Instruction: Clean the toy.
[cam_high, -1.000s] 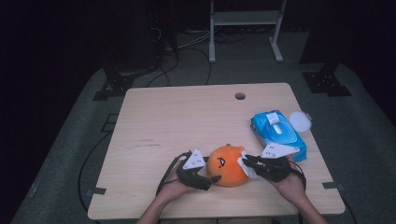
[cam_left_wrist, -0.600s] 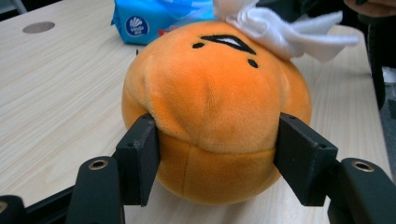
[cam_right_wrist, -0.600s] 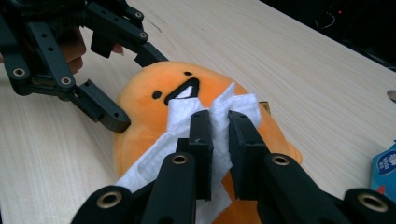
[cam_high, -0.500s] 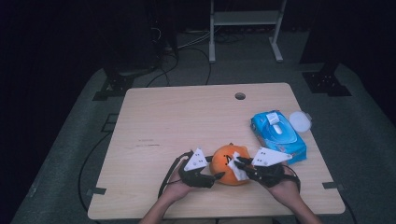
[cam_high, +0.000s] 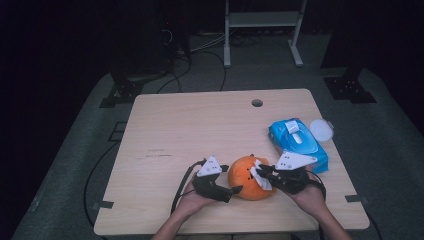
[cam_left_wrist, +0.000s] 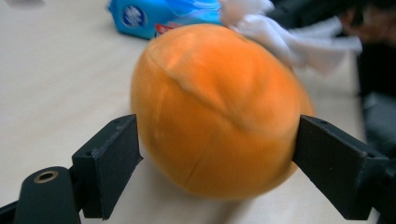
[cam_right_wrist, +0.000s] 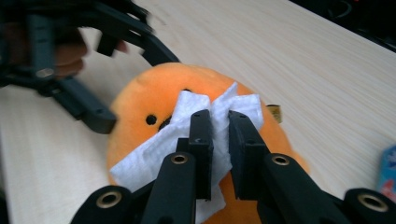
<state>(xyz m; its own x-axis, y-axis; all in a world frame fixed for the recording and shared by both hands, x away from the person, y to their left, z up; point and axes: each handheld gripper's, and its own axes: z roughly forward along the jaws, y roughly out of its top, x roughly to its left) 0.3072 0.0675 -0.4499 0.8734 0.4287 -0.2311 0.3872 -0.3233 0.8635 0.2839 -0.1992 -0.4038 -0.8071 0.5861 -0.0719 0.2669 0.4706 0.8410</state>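
An orange plush toy (cam_high: 245, 182) with a small black face lies near the table's front edge. My left gripper (cam_high: 230, 179) reaches around it from the left. In the left gripper view the jaws have just been opening and stand at either side of the round, unsquashed plush (cam_left_wrist: 215, 107), so my left gripper (cam_left_wrist: 217, 140) is open. My right gripper (cam_high: 260, 172) comes in from the right, shut on a white wipe (cam_high: 260, 178). In the right gripper view this gripper (cam_right_wrist: 219, 114) holds the wipe (cam_right_wrist: 154, 149) against the plush (cam_right_wrist: 140, 107), beside its face.
A blue pack of wipes (cam_high: 297, 142) lies right behind my right hand, with a round white lid (cam_high: 321, 130) next to it. The wooden table (cam_high: 200, 125) has a small hole (cam_high: 257, 103) near its far edge. Cables and a metal stand are on the floor beyond.
My right gripper has shifted slightly over the plush with the wipe in it. The left hand has stayed at the plush's left side, and the plush has turned a little.
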